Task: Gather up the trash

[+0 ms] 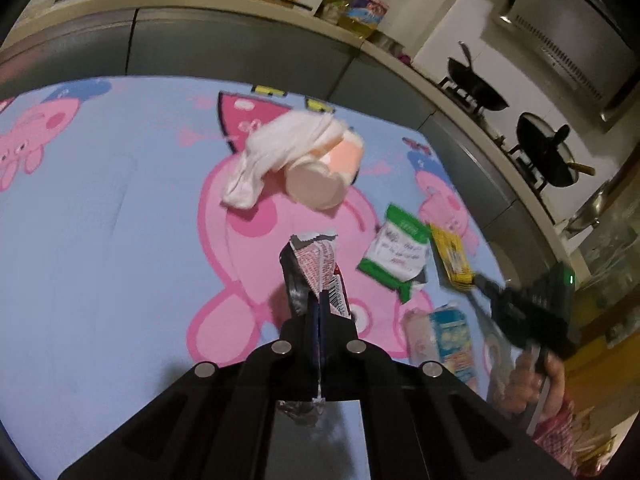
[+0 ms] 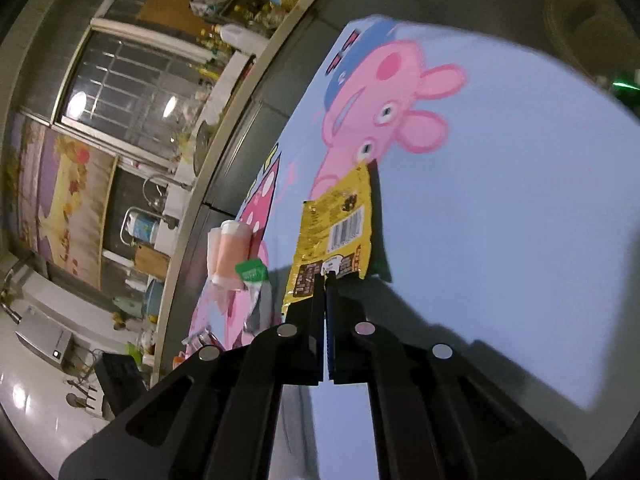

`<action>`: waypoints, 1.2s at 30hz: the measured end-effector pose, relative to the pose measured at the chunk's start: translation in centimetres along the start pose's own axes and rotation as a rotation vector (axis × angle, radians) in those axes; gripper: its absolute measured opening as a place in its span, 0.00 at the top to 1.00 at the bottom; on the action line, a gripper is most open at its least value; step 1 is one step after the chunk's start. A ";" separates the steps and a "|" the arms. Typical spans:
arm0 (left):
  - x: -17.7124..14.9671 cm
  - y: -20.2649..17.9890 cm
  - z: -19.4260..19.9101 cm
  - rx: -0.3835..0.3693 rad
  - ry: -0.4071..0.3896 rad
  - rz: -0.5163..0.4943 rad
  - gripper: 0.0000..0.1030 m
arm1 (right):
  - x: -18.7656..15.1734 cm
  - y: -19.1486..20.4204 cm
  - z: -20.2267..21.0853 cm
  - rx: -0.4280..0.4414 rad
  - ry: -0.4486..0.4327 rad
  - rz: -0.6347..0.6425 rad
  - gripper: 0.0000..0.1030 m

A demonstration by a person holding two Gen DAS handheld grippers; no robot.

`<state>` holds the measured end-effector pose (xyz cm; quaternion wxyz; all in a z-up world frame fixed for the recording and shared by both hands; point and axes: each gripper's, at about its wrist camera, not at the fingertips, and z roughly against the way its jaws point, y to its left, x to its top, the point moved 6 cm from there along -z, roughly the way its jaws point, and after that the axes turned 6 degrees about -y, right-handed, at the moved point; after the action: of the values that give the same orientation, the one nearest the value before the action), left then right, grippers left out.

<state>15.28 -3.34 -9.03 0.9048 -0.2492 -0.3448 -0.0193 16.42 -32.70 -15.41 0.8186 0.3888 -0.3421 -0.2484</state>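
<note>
My left gripper (image 1: 320, 300) is shut on a red and silver snack wrapper (image 1: 314, 264) and holds it above the blue cartoon tablecloth (image 1: 100, 240). My right gripper (image 2: 325, 280) is shut on a yellow snack wrapper (image 2: 336, 232); it also shows in the left wrist view (image 1: 450, 254), with the right gripper (image 1: 480, 280) at its end. On the cloth lie a crumpled white tissue (image 1: 276, 156) over a pink paper cup (image 1: 320, 184), a green and white wrapper (image 1: 396, 256) and a blue and yellow packet (image 1: 448, 340). The cup (image 2: 230, 252) and green wrapper (image 2: 252, 272) show in the right wrist view.
A grey cabinet front (image 1: 240, 52) with a cluttered counter runs behind the table. Black woks (image 1: 476, 88) sit on a stove at the right. A kitchen window (image 2: 132, 80) and a sink tap (image 2: 154, 192) lie beyond the table's far edge.
</note>
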 end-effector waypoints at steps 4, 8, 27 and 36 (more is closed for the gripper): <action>0.8 -3.1 -0.2 -0.054 0.006 -0.042 1.00 | -0.5 -1.3 3.7 -0.037 -0.062 0.015 1.00; 1.5 -8.6 -1.8 -0.112 0.028 -0.141 1.00 | -0.3 -2.4 6.8 -0.041 -0.114 0.013 1.00; -2.3 -35.2 -19.0 -0.333 0.264 -0.475 1.00 | 8.4 -12.5 16.7 -0.174 -0.358 -0.051 1.00; -3.6 -38.5 -23.8 -0.285 0.305 -0.537 0.67 | 9.6 -15.9 17.5 -0.261 -0.379 -0.096 0.61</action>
<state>19.24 -48.53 -9.65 0.8648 -0.2676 -0.2524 -0.3418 7.15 -56.42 -16.63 0.7703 0.2421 -0.4356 -0.3978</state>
